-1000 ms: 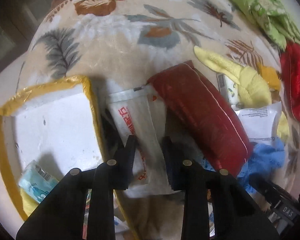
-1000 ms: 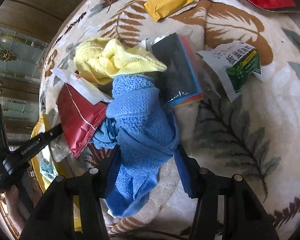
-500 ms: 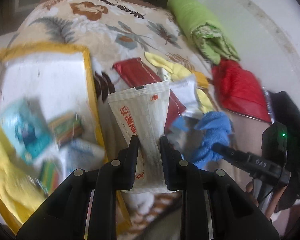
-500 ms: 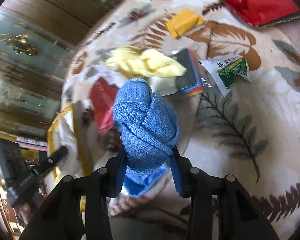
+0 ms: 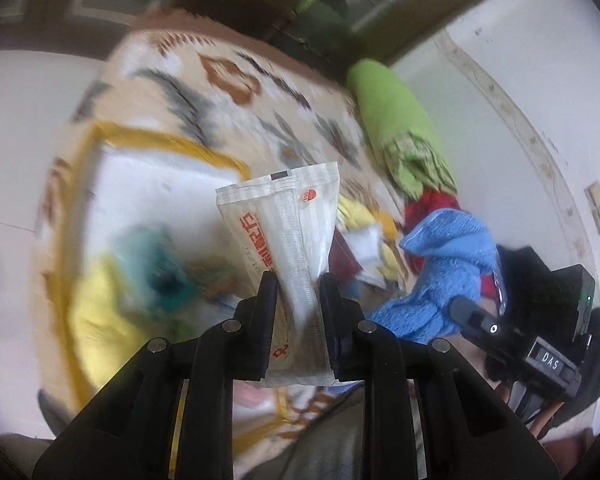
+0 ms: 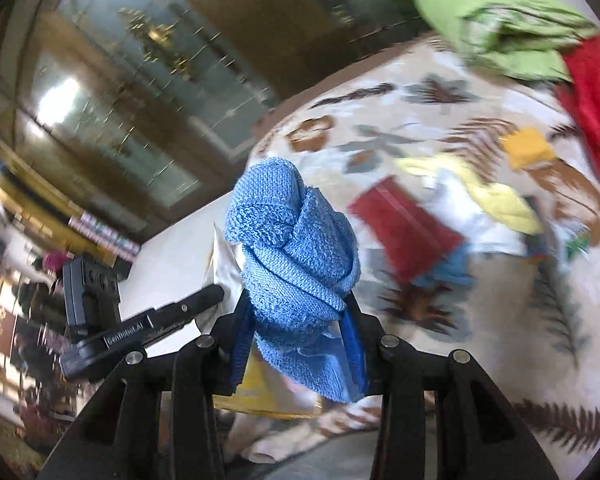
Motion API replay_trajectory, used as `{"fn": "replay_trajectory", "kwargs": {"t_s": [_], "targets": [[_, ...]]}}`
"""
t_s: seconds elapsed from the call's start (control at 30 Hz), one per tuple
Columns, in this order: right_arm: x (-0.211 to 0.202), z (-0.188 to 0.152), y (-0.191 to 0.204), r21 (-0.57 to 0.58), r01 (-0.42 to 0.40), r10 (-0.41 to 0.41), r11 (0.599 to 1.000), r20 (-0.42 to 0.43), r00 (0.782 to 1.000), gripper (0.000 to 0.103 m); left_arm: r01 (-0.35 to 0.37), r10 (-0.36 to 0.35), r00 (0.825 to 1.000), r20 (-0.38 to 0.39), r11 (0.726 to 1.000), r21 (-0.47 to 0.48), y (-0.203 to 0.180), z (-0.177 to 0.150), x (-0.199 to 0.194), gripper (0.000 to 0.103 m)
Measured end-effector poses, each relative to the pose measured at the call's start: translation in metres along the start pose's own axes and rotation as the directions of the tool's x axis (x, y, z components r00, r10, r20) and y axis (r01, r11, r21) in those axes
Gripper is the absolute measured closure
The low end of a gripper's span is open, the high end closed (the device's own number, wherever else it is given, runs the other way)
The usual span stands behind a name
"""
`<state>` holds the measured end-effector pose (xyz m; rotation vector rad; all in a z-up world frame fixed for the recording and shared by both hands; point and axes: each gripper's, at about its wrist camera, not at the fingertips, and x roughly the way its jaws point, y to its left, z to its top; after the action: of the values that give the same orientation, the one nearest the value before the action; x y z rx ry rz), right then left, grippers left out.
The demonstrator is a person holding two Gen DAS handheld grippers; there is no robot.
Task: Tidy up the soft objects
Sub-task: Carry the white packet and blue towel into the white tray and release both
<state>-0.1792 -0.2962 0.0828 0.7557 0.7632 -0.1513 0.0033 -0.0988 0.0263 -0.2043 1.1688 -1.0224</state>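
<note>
Bunched blue towel (image 6: pixel 296 248), white packet (image 5: pixel 288 236)

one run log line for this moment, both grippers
left gripper: shut on white packet | right gripper: shut on blue towel | both lifted above patterned blanket

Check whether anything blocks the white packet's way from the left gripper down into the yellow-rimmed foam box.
Nothing visible does. The left gripper holds the white packet lifted, with the yellow-rimmed foam box open below and to its left. Blurred items already lie in the box's near part; its far floor looks bare.
</note>
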Motion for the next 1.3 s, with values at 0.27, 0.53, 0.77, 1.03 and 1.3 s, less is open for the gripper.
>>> {"fn": "replay_trajectory", "kwargs": {"t_s": [0.27, 0.53, 0.77, 1.03, 1.3], "targets": [[0.084, 0.017, 0.053, -0.07, -0.026, 0.018, 0.997, -0.112, 0.994, 0.063, -0.179, 0.179, 0.984, 0.013, 0.984, -0.003, 0.055, 0.028, -0.006, 0.082], [0.153, 0.003, 0.044, -0.053, 0.031, -0.04, 0.998, -0.177, 0.983, 0.062, -0.294, 0.294, 0.956, 0.023, 0.956, 0.001, 0.083, 0.027, 0.01, 0.082], [0.173, -0.002, 0.038, -0.102, 0.109, -0.124, 0.989, -0.162, 0.979, 0.06, -0.4, 0.402, 0.916, -0.01, 0.914, 0.068, 0.083, 0.035, 0.04, 0.082], [0.164, 0.0, 0.034, -0.06, 0.062, -0.07, 0.996, -0.133, 0.989, 0.044, -0.364, 0.363, 0.931, -0.037, 0.931, -0.007, 0.096, 0.033, 0.043, 0.074], [0.128, 0.003, 0.029, 0.01, -0.012, 0.012, 1.0, -0.034, 0.999, 0.037, -0.31, 0.317, 0.938, 0.138, 0.948, -0.068, 0.082, 0.024, 0.001, 0.058]]}}
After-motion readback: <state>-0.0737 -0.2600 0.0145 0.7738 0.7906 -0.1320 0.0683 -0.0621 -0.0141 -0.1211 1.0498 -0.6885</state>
